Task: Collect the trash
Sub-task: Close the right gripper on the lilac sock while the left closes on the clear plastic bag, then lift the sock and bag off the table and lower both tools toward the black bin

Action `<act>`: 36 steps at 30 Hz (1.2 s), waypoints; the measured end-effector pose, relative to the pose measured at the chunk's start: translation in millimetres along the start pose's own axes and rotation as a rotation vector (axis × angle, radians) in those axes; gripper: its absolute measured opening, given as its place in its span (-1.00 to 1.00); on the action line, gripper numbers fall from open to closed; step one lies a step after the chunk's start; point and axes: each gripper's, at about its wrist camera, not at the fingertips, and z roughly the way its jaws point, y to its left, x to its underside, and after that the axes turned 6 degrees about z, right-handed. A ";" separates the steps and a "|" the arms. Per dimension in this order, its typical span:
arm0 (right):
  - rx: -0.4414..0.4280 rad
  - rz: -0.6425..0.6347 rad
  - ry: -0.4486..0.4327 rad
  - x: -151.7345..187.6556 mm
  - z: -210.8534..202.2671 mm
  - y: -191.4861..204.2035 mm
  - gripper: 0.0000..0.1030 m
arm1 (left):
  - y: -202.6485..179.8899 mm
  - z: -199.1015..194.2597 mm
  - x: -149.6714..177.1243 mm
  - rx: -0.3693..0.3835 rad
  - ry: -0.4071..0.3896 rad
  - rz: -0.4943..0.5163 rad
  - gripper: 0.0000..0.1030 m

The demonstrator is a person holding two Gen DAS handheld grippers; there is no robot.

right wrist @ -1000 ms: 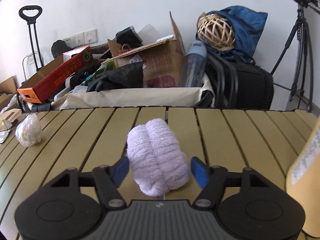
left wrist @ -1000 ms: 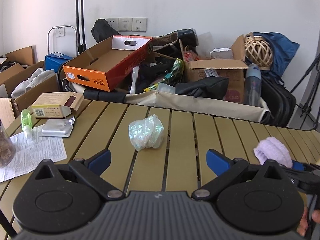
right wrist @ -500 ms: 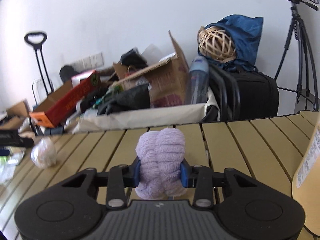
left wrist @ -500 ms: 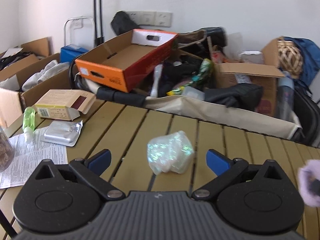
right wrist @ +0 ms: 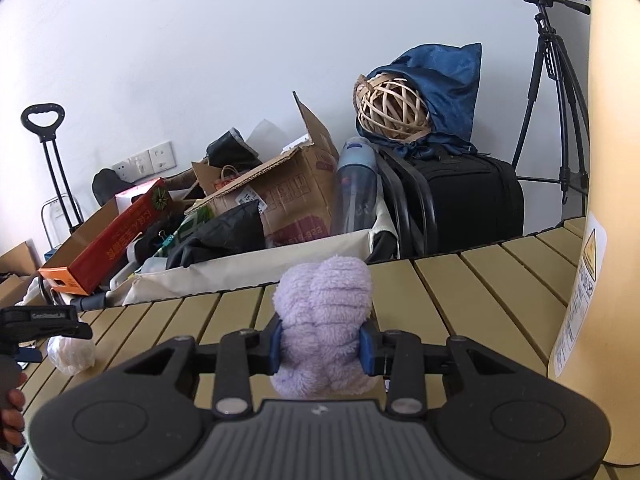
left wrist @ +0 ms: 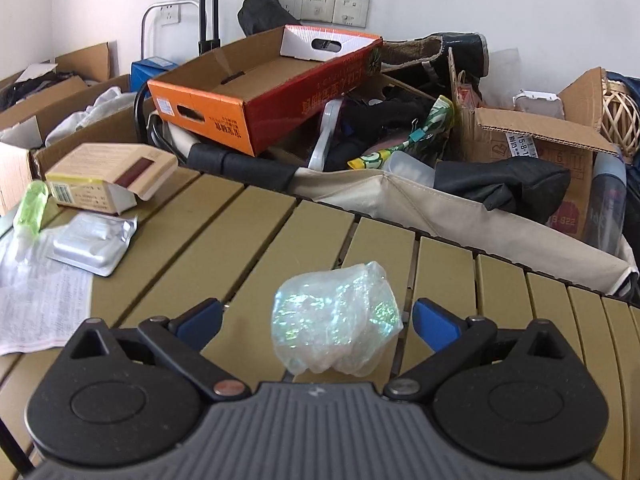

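Note:
A crumpled iridescent plastic wad (left wrist: 335, 318) lies on the slatted table (left wrist: 256, 248), between the spread blue fingers of my left gripper (left wrist: 317, 320), which is open around it. The wad also shows small in the right wrist view (right wrist: 70, 354), beside the left gripper's body (right wrist: 40, 322). My right gripper (right wrist: 322, 346) is shut on a fluffy lilac cloth bundle (right wrist: 324, 316) and holds it lifted above the table (right wrist: 480, 304).
A foil blister pack (left wrist: 92, 240), a green bottle (left wrist: 30, 206), a printed leaflet (left wrist: 38, 304) and a small carton (left wrist: 108, 178) lie at the table's left. A cream fabric bin (left wrist: 440, 216) of clutter and an orange box (left wrist: 264, 80) stand behind. A tall yellow object (right wrist: 600, 200) stands right.
The right gripper has closed on the lilac bundle and raised it off the table. The left gripper has moved forward so the plastic wad sits between its open fingers.

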 end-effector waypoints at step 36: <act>-0.042 0.020 0.011 -1.9 -70.0 26.3 -0.32 | 3.5 -119.7 27.1 0.056 -0.058 0.132 -0.10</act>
